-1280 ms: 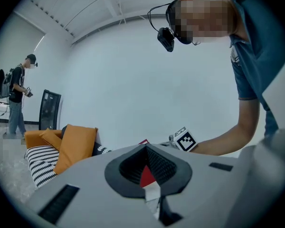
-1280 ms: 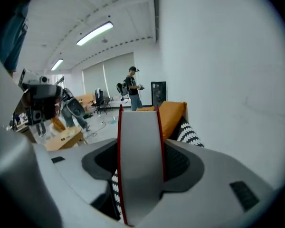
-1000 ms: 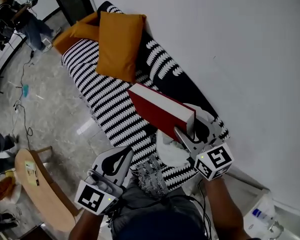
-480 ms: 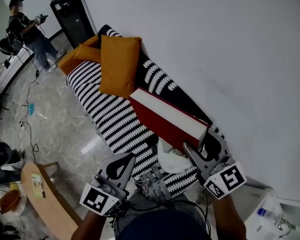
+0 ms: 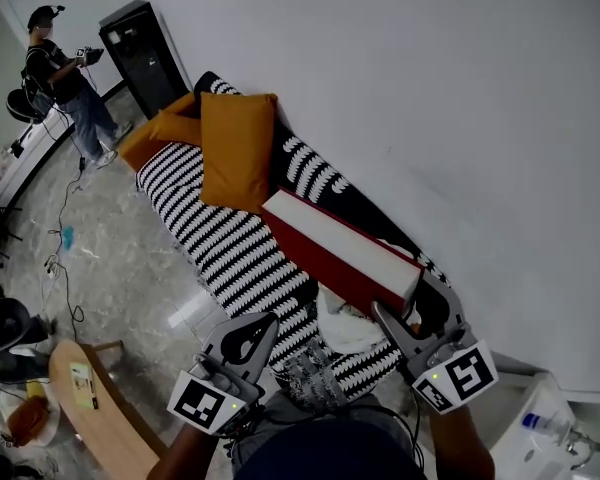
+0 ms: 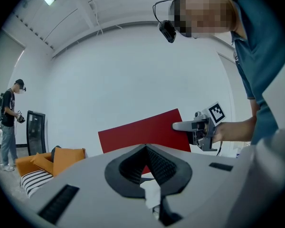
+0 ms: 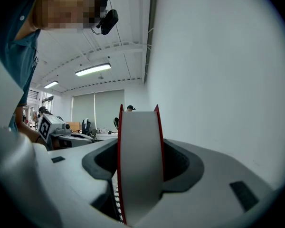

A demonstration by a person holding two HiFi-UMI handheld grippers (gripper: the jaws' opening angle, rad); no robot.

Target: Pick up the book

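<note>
— Book (image 5: 335, 248) location, please: where is it now?
— It is in the air above the striped sofa (image 5: 230, 243), near the white wall (image 5: 460, 98), with its white page edge showing on top. The right gripper (image 5: 417, 306) has its fingers clamped on the near end, one on each red cover, with the page block between them.
— And the left gripper (image 5: 248, 336)?
— Its fingers are together with nothing between them. It hangs to the side, well apart from the book.
— How will the book handle?
— I think it is a thick hardcover: stiff, rather heavy, with smooth covers. Held only at one end, the far end could pull down or slip. A hold nearer the middle, or the left gripper under the far part, seems safer to me.
</note>
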